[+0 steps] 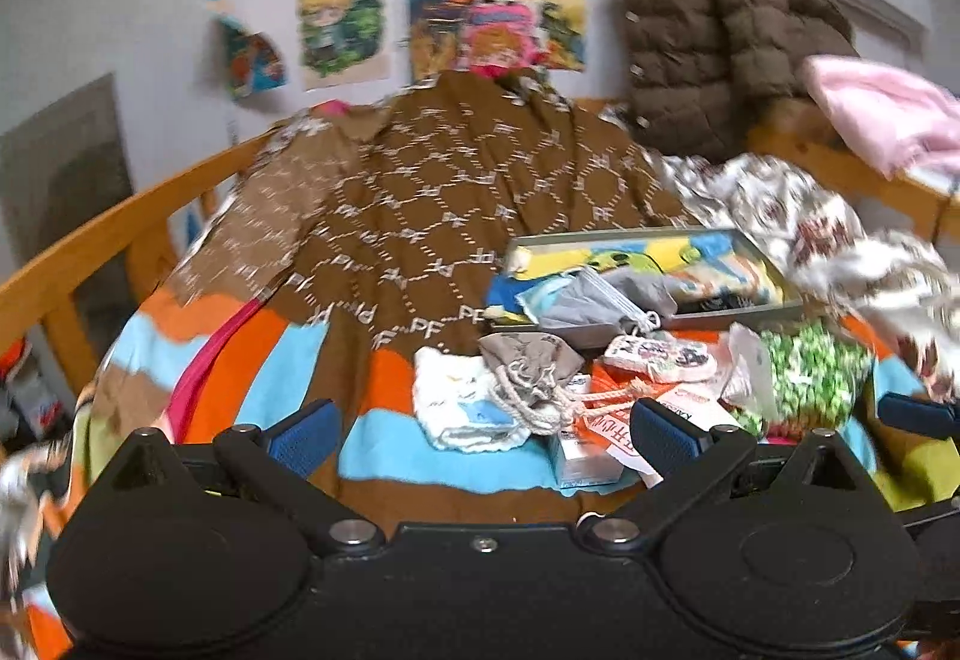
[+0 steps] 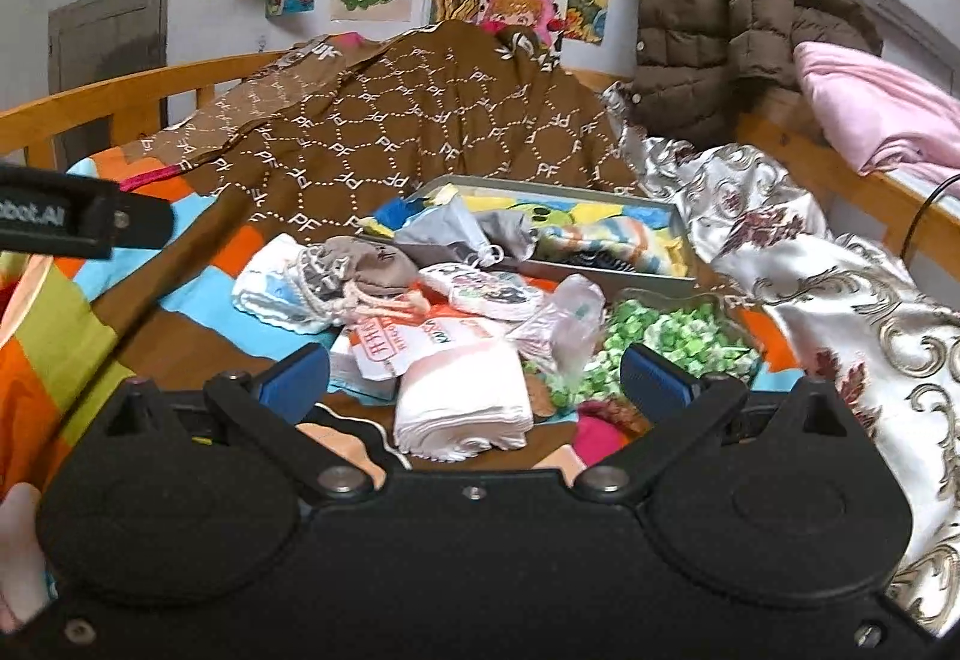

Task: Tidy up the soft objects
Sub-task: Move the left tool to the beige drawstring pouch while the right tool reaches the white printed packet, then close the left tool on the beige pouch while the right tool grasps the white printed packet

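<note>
A heap of small soft items lies on the striped bedspread. In the left wrist view, a white knit cloth and a grey drawstring pouch lie just ahead of my open left gripper, which holds nothing. Behind them stands a shallow metal box holding colourful cloth and a grey mask. In the right wrist view, my right gripper is open over a folded pink-white cloth, not gripping it. A green fluffy item, the pouch and the box lie beyond.
A brown patterned blanket covers the far bed. A silver floral fabric is bunched at the right. A brown puffer jacket and a pink blanket hang on the wooden rail. My left gripper's body shows at the left.
</note>
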`<action>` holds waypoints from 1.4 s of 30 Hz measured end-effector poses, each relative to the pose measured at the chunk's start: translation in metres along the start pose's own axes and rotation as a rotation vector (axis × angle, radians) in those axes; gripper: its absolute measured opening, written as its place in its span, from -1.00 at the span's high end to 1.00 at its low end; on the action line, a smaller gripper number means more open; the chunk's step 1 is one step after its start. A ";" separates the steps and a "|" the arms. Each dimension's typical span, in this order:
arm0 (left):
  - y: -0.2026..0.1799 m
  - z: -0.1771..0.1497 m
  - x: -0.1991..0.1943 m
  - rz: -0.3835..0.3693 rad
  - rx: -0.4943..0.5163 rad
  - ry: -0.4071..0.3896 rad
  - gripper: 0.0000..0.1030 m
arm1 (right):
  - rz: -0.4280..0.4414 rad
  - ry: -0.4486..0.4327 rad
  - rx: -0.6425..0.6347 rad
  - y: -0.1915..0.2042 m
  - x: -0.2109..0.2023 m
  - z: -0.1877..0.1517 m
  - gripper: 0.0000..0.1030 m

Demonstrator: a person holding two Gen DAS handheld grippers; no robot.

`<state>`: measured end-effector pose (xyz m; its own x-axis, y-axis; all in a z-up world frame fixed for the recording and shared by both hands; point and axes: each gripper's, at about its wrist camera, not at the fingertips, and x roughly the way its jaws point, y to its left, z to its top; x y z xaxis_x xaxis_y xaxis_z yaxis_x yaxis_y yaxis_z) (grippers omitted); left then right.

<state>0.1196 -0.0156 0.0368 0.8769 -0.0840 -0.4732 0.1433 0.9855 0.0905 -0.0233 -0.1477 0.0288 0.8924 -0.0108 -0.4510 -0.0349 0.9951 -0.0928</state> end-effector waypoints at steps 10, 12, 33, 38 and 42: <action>-0.011 0.005 0.056 -0.077 0.238 0.001 -0.98 | 0.116 0.052 0.057 -0.030 0.042 0.014 -0.99; -0.007 0.005 0.067 -0.088 0.228 0.016 -0.98 | 0.106 0.028 0.028 -0.032 0.045 0.018 -0.99; 0.010 0.022 0.151 -0.161 0.140 0.092 -0.98 | 0.125 0.055 -0.139 -0.068 0.162 0.041 -0.99; 0.010 0.022 0.174 -0.196 0.142 0.128 -0.98 | 0.155 0.071 -0.163 -0.069 0.191 0.047 -0.99; 0.010 0.023 0.191 -0.220 0.119 0.152 -0.98 | 0.182 0.122 -0.144 -0.070 0.227 0.051 -0.99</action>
<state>0.2988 -0.0248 -0.0327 0.7411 -0.2620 -0.6182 0.3831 0.9211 0.0689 0.2049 -0.2150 -0.0214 0.8049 0.1461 -0.5751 -0.2608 0.9577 -0.1217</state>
